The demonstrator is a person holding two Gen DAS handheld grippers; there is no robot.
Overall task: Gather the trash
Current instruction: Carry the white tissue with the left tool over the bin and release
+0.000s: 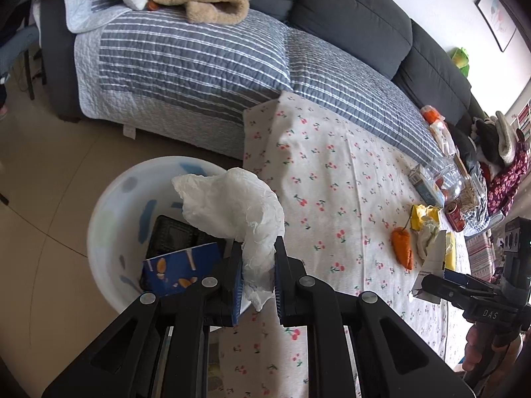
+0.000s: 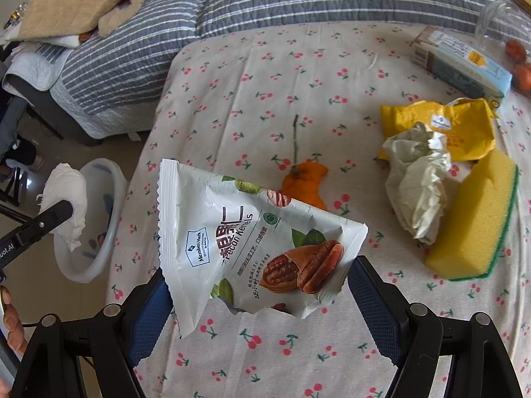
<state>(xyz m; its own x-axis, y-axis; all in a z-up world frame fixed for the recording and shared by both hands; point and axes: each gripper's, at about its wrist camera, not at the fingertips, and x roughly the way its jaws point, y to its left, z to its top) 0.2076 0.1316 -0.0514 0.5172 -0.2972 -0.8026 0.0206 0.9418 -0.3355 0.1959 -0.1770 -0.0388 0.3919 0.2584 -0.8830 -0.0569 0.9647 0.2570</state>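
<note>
My left gripper [image 1: 258, 275] is shut on a crumpled white tissue [image 1: 232, 205] and holds it over the rim of the white bin [image 1: 99, 219] on the floor; it also shows in the right wrist view [image 2: 66, 199]. The bin holds a black tray [image 1: 172, 235] and a blue box [image 1: 179, 268]. My right gripper [image 2: 259, 295] is shut on a white pecan kernels wrapper [image 2: 239, 242], held above the cherry-print tablecloth [image 2: 298, 66]. On the table lie an orange peel [image 2: 303, 182], a crumpled paper [image 2: 418, 179] and a yellow wrapper [image 2: 464, 126].
A yellow sponge [image 2: 474, 222], a carton [image 2: 461, 63], a clear jar [image 2: 497, 20] and a red can [image 1: 455, 214] lie on the table's right side. A sofa with a striped quilt [image 1: 186, 63] stands behind the table.
</note>
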